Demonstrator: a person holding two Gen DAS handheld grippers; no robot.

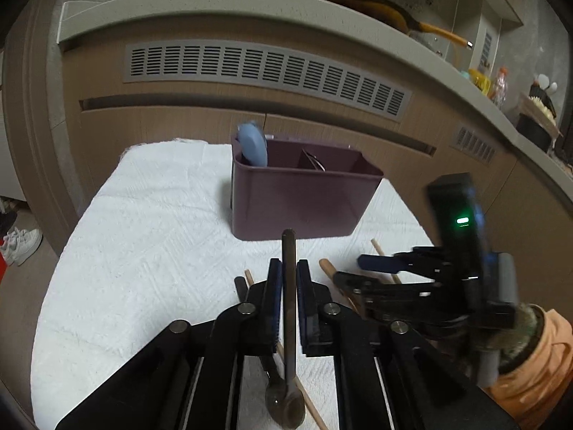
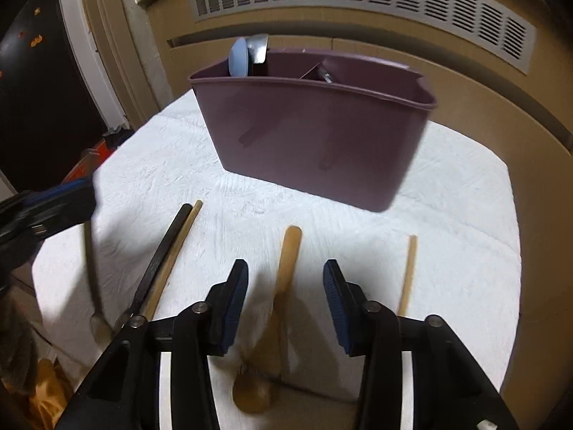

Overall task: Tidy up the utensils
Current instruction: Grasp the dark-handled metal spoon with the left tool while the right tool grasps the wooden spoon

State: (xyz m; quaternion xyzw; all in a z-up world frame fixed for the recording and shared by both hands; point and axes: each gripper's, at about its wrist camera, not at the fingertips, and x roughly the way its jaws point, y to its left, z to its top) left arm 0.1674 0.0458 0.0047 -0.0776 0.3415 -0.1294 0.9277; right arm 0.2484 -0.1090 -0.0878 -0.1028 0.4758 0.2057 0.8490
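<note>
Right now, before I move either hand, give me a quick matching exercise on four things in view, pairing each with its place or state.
Things:
1. metal spoon
2. wooden spoon
3. blue utensil
4. left gripper

Places or states:
A. standing in the purple caddy's left compartment
B. shut on a handle
C. lying on the white cloth between the open right gripper's fingers
D. held by its handle, bowl toward the camera

Pairs: 1-D, 2-C, 3-A, 4-B
</note>
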